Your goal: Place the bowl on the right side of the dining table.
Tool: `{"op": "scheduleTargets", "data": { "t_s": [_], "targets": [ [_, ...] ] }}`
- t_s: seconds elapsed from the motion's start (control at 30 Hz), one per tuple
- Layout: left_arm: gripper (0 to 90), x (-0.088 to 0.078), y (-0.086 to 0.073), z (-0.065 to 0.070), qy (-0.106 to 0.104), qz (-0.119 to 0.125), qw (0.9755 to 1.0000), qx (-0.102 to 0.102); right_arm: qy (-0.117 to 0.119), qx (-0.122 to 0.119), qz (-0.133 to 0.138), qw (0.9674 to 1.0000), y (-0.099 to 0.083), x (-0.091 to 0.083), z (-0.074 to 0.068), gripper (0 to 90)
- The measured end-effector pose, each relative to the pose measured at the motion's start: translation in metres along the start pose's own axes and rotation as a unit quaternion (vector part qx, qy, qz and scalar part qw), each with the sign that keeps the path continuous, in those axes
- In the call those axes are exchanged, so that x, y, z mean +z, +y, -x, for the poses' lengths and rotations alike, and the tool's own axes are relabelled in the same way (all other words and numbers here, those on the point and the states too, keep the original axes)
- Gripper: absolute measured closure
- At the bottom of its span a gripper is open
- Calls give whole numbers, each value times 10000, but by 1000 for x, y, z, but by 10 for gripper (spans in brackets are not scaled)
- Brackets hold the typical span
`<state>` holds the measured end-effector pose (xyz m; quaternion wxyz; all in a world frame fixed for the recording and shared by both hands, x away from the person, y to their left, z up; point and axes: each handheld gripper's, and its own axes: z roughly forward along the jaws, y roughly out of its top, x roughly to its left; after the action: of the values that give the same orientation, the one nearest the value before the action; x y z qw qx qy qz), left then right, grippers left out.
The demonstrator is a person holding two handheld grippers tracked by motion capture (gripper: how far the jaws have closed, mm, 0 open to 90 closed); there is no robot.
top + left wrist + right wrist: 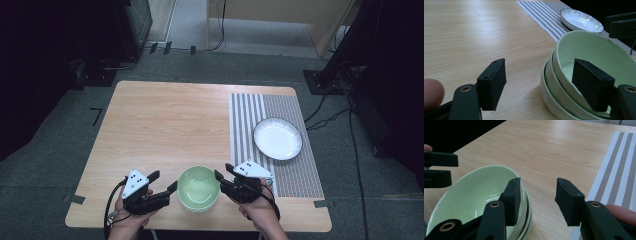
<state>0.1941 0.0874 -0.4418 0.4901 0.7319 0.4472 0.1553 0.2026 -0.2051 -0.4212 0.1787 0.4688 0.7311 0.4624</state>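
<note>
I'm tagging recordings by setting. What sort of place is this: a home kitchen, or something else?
Probably a lab or studio set up for recording, not a home. The table stands on grey carpet with cables trailing around it and dark stands at the sides. The bowls, plate and mat look staged.

stacked bowls (198, 188) sit at the desk's (165, 125) near edge between the left tool (165, 183) and right tool (223, 171); a plate (277, 138) lies on the mat (295, 175) at right, farther back.

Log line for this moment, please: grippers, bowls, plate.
left gripper open at bowl stack's left rim | right gripper open at right rim | green bowls nested, on table | white plate on striped mat
</note>
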Motion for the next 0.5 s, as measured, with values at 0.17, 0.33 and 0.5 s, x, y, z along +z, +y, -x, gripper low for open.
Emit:
{"op": "scheduleTargets", "data": {
  "t_s": [0.17, 0.33, 0.5],
  "targets": [
    [429, 7, 2, 7, -253, -62, 9997, 41, 89, 27, -57, 9999, -2, 3, 0, 603],
    [529, 18, 9, 21, -262, -348, 9984, 369, 125, 122, -130, 9998, 1, 7, -1, 628],
    [688, 22, 17, 27, -89, -418, 9978, 505, 177, 168, -260, 9994, 3, 15, -4, 643]
  ]
}}
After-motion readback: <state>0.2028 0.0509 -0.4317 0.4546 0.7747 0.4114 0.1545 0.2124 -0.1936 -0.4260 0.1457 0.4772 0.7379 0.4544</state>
